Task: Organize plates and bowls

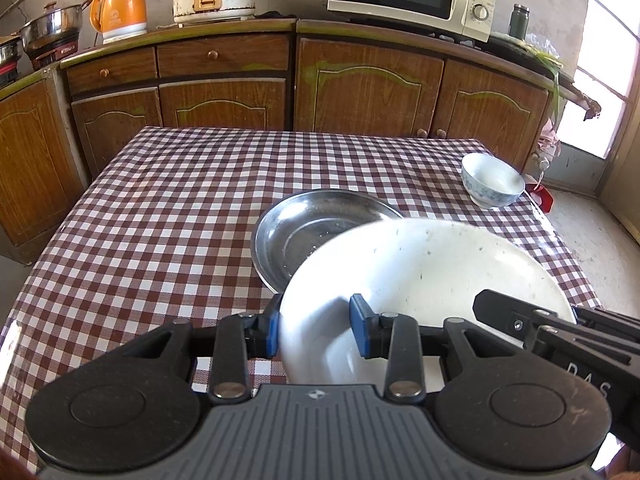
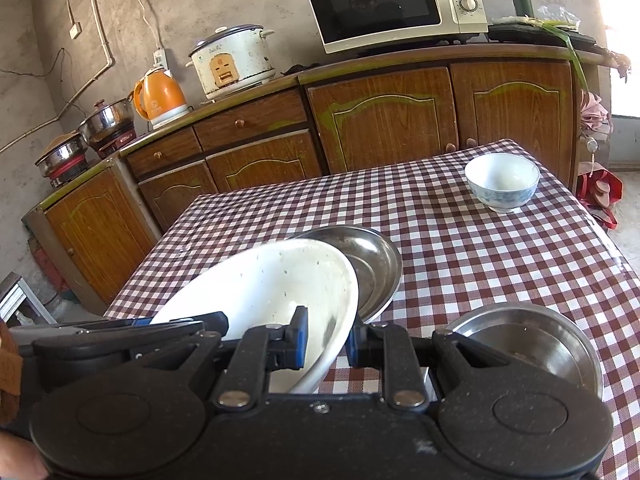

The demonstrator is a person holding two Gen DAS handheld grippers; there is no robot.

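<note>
Now both the left gripper and right gripper clamp the white bowl's rim above the table.

Right claw clamped on the white bowl's rim

The right claw pinches the tilted white bowl above the checkered bench; a steel plate lies behind, a steel bowl right, a patterned bowl far back.

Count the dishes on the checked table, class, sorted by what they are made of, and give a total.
White plate, held by both grippers: 1
White bowl with blue pattern: 1
Steel plate: 1
Steel bowl: 1
Total: 4 dishes, 2 white and 2 steel.
</note>
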